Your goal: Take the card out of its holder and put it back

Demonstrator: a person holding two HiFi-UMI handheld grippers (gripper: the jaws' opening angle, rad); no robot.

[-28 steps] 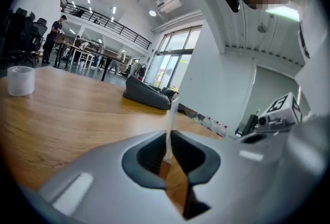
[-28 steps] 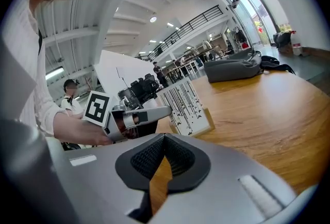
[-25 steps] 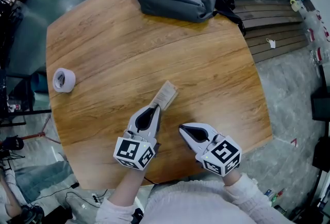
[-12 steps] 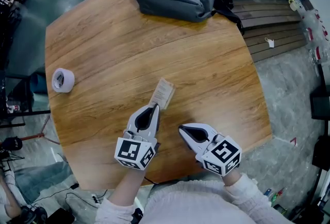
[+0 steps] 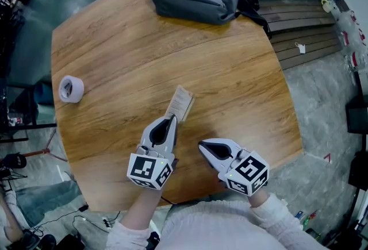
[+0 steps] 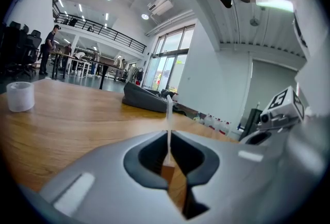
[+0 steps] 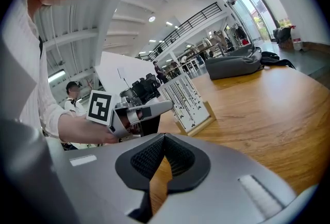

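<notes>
Card (image 5: 181,103) stands upright in its wooden holder (image 7: 200,124) on the desk (image 5: 126,53), near the front edge. Long axis runs near-left to far-right, straight on from the left hand-held gripper (image 5: 172,120). That gripper is at the card's near end, jaws clenched on the edge. Its own view shows the card edge-on in the slit, wooden base below. Right hand-held gripper (image 5: 200,143) is clenched on nothing, only desk shows between its jaws. It sits to the right and closer to the person, apart from the card, aimed at the printed face. Left is clearly nearer. Judgement: the lift needs an upward pull along the card's plane while the base stays down. The right gripper looks placed to pin the holder.
</notes>
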